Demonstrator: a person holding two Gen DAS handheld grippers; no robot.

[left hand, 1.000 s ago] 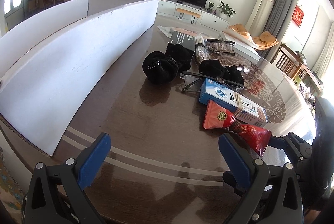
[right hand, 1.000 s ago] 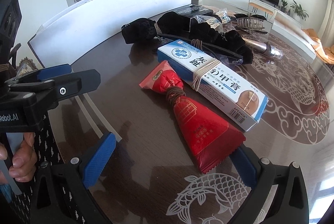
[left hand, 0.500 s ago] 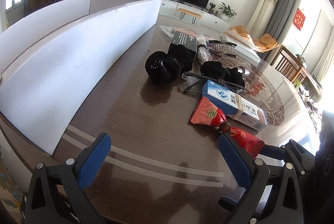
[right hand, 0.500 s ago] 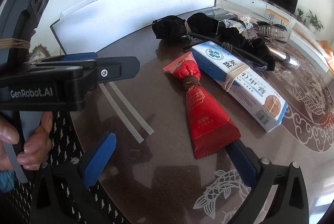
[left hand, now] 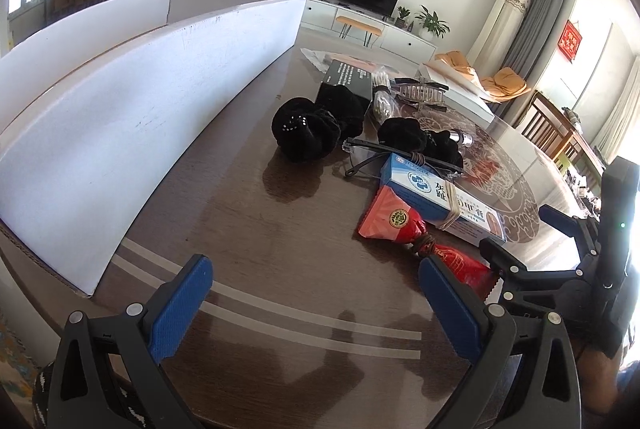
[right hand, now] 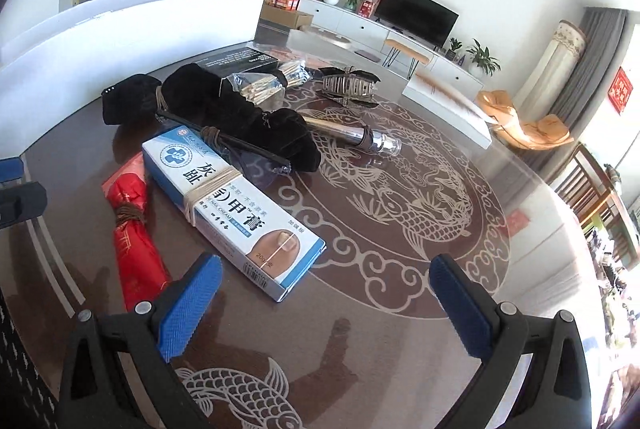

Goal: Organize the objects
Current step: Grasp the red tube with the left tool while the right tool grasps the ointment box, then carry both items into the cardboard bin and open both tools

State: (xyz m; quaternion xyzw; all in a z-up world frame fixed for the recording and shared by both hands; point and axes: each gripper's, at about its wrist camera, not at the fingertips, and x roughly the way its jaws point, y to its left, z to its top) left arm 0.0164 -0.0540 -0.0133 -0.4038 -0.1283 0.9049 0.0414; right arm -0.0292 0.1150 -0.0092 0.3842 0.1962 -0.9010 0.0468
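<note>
A red packet (right hand: pixel 134 233) tied with brown cord lies on the dark table beside a blue-and-white cream box (right hand: pixel 232 205) bound with a rubber band. Behind them sit black cloth bundles (right hand: pixel 224 109), glasses (right hand: pixel 256 161), a silver tube (right hand: pixel 356 137), a hair claw (right hand: pixel 348 85) and a black box (right hand: pixel 236 59). My right gripper (right hand: pixel 324 301) hovers open just in front of the cream box's near end. My left gripper (left hand: pixel 316 301) is open over bare table, the red packet (left hand: pixel 404 229) just beyond its right finger. The right gripper (left hand: pixel 560 253) shows at the right of the left wrist view.
A long white cardboard box (left hand: pixel 132 101) stands along the table's left side. The table (right hand: pixel 440 213) carries a pale dragon-and-fish pattern. Wooden chairs (right hand: pixel 592 189) stand at the far right. A TV unit and plants line the far wall.
My right gripper has swung to the right, from the red packet toward the cream box and the table's patterned middle. The left gripper has barely moved.
</note>
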